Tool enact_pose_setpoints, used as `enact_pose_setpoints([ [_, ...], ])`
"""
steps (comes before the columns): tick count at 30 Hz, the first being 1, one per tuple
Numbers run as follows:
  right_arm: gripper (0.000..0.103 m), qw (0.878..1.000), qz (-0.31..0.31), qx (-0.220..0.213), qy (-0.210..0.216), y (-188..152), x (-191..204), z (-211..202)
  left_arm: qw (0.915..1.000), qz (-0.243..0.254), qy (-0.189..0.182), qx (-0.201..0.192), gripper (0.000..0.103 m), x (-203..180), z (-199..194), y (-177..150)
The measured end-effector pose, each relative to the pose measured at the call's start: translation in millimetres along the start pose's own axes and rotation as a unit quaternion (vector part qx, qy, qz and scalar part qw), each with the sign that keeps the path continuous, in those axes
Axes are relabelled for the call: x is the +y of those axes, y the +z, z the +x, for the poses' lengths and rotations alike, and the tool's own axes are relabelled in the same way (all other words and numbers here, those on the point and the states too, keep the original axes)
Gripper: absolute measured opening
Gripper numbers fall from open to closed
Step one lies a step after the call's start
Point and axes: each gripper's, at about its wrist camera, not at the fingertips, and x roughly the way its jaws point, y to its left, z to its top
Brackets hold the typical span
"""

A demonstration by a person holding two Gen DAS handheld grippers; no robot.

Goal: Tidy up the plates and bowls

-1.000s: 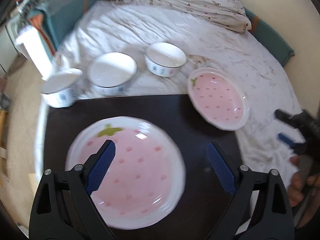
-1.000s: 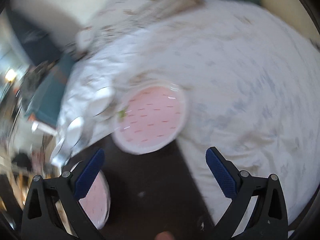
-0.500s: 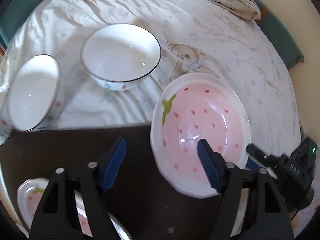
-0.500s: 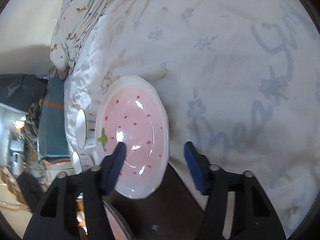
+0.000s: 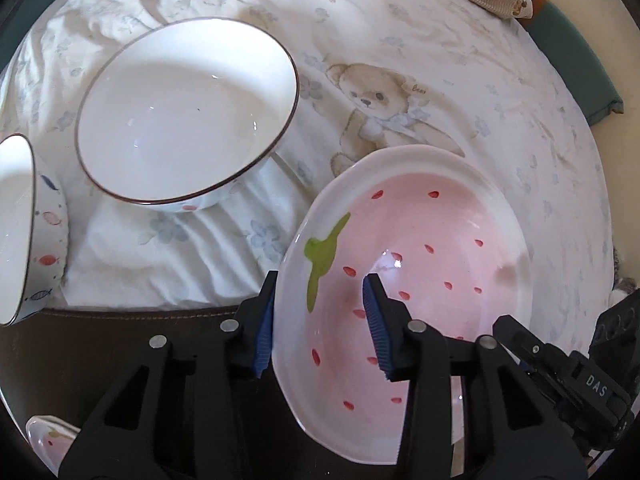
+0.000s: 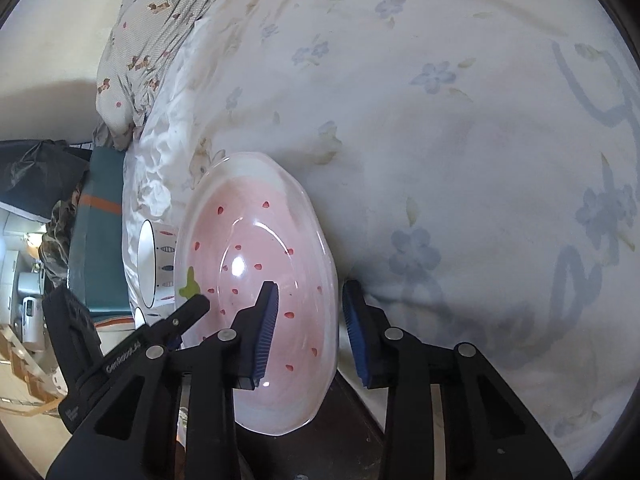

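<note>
While both views show it close up, the pink strawberry plate (image 5: 420, 264) sits tilted, half on the dark desk (image 5: 100, 344) and half on the white bedsheet (image 5: 460, 40).

My left hand-held gripper (image 5: 320, 324) straddles the plate's left rim: one blue pad sits outside the rim, the other inside on the pink face. Jaws are narrowed around the rim, but I cannot tell whether the pads are actually pressing it.

My right hand-held gripper (image 6: 310, 332) straddles the opposite rim the same way, with the left pad on the pink face and the right pad behind the plate, against the sheet side. Gap is narrow, and contact is again unclear. In the right wrist view the plate (image 6: 256, 292) stands steeply on edge, its lower rim over the desk (image 6: 340, 432).

Each camera catches the other gripper's black body at the frame edge, beside the plate.

A large white bowl (image 5: 186, 108) with a dark rim rests on the sheet, just left of the plate and apart from it. A second bowl (image 5: 28, 228) with a fish pattern leans at the left edge, near the desk's edge. A second strawberry plate (image 5: 52, 440) peeks in at bottom left on the desk. A teddy bear print (image 5: 380, 108) lies on the sheet between the big bowl and the plate.
</note>
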Motion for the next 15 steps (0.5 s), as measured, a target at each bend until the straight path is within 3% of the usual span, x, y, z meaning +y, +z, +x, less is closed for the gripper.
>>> enact_pose_setpoints([
  [5,0.032,1.000,-0.023,0.017,-0.004,1,5,17,0.9996,-0.015,-0.024,0.007,0.040,5,9,6],
  [7,0.031,0.999,-0.035,0.010,-0.013,0,8,19,0.9998,0.000,-0.017,-0.003,0.037,2,7,4],
  [10,0.018,0.998,-0.054,-0.003,-0.016,-2,10,13,0.9996,0.010,-0.027,-0.002,0.032,6,6,4],
  [12,0.017,0.994,-0.103,-0.020,-0.034,-5,24,7,0.9991,-0.003,-0.041,0.007,0.030,13,5,5],
  [15,0.016,0.992,-0.120,-0.021,-0.034,-9,33,2,0.9991,-0.001,-0.042,0.003,0.027,18,-8,2],
])
